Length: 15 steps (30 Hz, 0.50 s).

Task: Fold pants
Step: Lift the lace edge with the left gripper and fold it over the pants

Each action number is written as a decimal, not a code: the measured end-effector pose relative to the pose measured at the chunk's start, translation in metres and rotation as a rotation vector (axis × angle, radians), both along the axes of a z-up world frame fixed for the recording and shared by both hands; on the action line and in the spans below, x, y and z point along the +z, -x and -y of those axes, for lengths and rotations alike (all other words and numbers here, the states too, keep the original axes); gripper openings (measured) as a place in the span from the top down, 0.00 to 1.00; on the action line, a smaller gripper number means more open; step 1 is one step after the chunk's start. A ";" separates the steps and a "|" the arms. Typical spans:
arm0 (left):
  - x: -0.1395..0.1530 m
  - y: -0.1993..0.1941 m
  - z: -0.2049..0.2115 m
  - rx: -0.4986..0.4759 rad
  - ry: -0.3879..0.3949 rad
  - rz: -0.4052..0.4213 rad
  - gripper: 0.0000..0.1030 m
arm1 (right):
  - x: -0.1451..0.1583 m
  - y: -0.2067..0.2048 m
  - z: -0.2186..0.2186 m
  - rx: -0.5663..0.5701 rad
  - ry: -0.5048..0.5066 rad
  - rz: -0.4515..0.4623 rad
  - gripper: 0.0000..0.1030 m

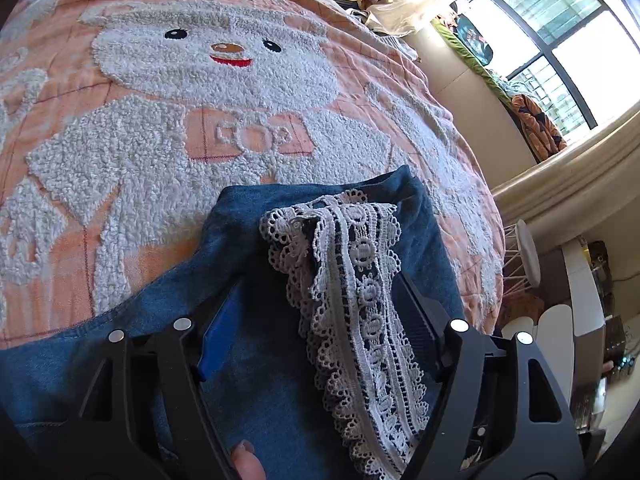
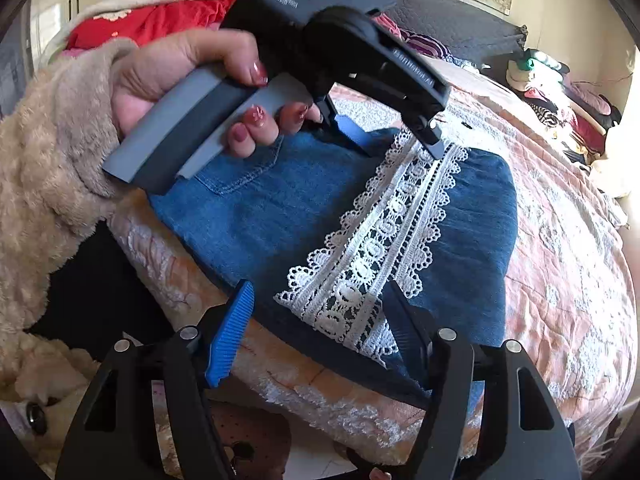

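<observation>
Folded blue denim pants (image 2: 260, 216) with a white lace trim (image 2: 384, 240) lie near the bed's edge. In the right wrist view a hand (image 2: 168, 72) holds my left gripper (image 2: 394, 140) over the far end of the lace, jaws apart. My right gripper (image 2: 320, 320) stands open at the near end, and the lace tip lies between its blue pad (image 2: 234, 332) and its dark finger. In the left wrist view the pants (image 1: 248, 360) fill the foreground. There the left gripper (image 1: 316, 312) is open, with the lace strip (image 1: 360, 312) running between its fingers untouched by the pads.
The bed carries a pink blanket with a fluffy white bear (image 1: 216, 80). Its front edge (image 2: 320, 400) drops away just below the pants. Piled clothes (image 2: 560, 92) sit at the far side. A white stool (image 1: 524, 256) and a window (image 1: 560, 40) lie beyond the bed. A fuzzy beige sleeve (image 2: 40, 160) fills the left.
</observation>
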<state>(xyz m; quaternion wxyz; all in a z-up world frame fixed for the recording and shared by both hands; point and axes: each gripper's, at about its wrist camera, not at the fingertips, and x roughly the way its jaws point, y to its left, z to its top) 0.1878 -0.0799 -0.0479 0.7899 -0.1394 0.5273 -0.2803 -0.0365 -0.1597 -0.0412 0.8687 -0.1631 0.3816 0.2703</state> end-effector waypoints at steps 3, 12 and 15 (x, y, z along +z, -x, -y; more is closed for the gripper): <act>0.003 0.001 0.007 -0.012 -0.013 0.005 0.37 | -0.010 -0.009 0.004 -0.045 0.007 -0.008 0.36; 0.000 0.000 0.020 -0.032 -0.050 -0.003 0.37 | -0.007 -0.010 0.013 -0.076 -0.023 0.009 0.34; -0.001 -0.002 0.023 -0.021 -0.063 -0.003 0.38 | -0.016 -0.008 -0.001 -0.050 0.051 0.025 0.34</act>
